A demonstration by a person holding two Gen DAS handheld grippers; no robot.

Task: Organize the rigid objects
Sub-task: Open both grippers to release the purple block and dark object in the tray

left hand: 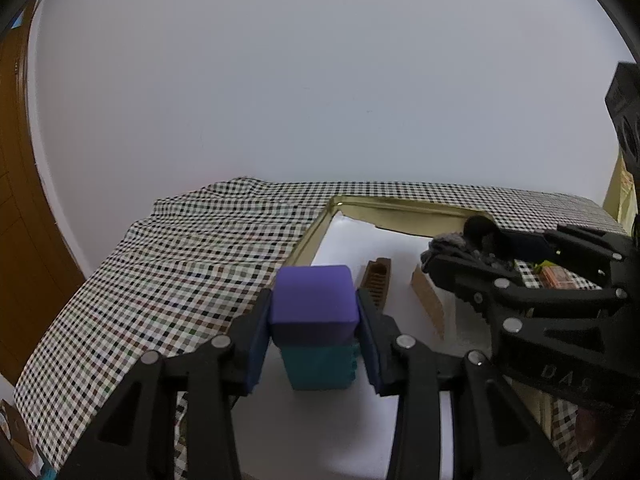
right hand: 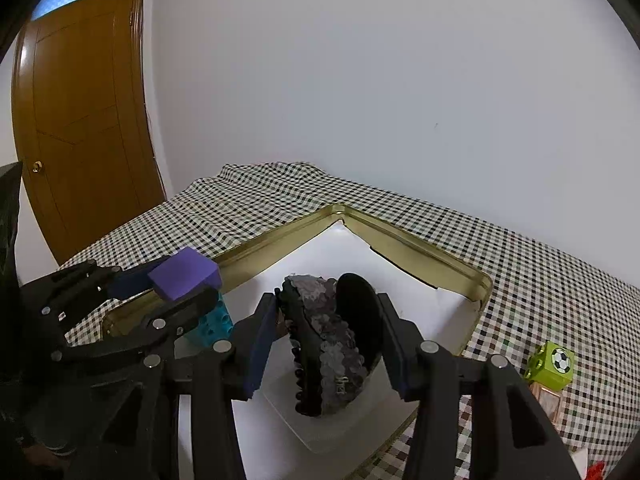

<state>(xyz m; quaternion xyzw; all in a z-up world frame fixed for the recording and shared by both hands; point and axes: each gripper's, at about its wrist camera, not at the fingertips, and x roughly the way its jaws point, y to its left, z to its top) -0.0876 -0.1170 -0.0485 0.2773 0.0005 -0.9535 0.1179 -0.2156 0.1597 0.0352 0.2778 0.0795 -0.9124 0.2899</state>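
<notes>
Purple block clamped in left tool, stacked on teal brick at the tray interior's 9 o'clock side. Right tool apparently grips dark scaly object, long axis toward 12, over tray centre.

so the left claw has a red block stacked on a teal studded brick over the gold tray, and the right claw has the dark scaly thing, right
Not quite: the block in the left claw is purple, not red, as the left wrist view shows. The rest holds: it sits on the teal studded brick over the gold metal tray, and the right claw has the dark scaly object.
</notes>
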